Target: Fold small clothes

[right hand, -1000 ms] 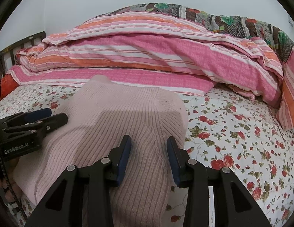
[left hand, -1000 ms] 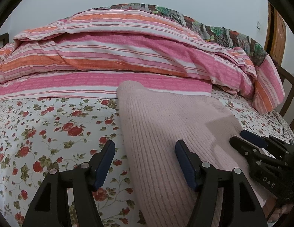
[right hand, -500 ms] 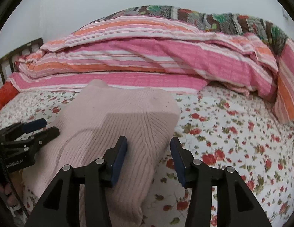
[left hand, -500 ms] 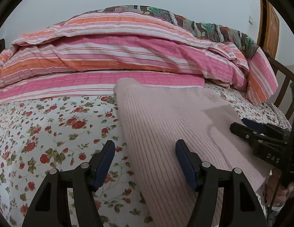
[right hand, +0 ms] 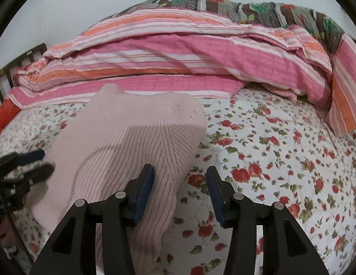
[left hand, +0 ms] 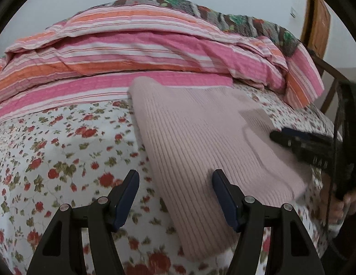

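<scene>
A folded pale pink ribbed knit garment (left hand: 201, 142) lies flat on the floral bedsheet (left hand: 63, 149); it also shows in the right wrist view (right hand: 132, 142). My left gripper (left hand: 175, 197) is open and empty, hovering over the garment's near left edge. My right gripper (right hand: 180, 192) is open and empty, over the garment's near right edge, its left finger above the knit. The right gripper shows from the side in the left wrist view (left hand: 299, 139), and the left gripper in the right wrist view (right hand: 29, 165). Neither touches the garment.
A heaped pink, orange and white striped quilt (left hand: 143, 52) lies along the far side of the bed, with a dark floral blanket (right hand: 246, 6) behind it. A wooden bed frame (left hand: 320, 23) stands at the right. The floral sheet (right hand: 281, 160) extends to the right.
Both grippers have pulled back toward the near edge and apart from the garment. The right gripper's jaws have opened wider. The garment lies flat and has not shifted.
</scene>
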The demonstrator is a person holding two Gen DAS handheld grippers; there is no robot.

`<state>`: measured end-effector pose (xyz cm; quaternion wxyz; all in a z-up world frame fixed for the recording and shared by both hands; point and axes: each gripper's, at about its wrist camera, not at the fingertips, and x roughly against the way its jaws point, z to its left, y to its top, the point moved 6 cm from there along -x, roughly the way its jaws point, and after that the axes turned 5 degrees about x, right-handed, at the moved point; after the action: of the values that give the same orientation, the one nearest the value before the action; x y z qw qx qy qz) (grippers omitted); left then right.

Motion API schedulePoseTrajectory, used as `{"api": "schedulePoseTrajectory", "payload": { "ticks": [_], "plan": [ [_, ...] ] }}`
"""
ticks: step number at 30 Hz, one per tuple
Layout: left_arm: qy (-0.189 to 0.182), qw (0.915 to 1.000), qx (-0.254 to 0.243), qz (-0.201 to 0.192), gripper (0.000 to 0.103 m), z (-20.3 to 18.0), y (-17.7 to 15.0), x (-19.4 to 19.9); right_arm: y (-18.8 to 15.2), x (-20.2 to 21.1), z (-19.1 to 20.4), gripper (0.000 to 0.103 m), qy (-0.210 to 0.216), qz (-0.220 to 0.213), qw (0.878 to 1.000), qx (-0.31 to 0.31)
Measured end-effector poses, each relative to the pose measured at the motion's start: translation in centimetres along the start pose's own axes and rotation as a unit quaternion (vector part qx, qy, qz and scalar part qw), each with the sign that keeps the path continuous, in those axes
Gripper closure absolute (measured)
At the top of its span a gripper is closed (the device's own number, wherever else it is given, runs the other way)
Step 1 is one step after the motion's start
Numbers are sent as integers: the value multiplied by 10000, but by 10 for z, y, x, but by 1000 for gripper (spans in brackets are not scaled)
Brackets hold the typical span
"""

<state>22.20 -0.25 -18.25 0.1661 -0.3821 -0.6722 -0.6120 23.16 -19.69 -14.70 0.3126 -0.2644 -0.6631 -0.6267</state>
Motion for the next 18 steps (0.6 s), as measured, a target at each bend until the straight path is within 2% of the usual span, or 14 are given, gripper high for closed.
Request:
{"api": "schedulePoseTrajectory", "payload": {
  "ticks": [3,9,15,18],
  "plan": [
    [100,9998,-97,-103,37,3,-5,9,1,14,-2,57,36,-170,9998,-10],
    [234,9979,453,-398,38,23,6,22,1,25,-12,56,185,-293,9988,-357],
    [131,9959,850,-268,38,28,17,1,2,18,-10,56,335,-333,9982,-381],
    [292,9963,781,-227,36,22,17,-7,-3,2,-8,56,207,-47,9994,-274]
  ]
}}
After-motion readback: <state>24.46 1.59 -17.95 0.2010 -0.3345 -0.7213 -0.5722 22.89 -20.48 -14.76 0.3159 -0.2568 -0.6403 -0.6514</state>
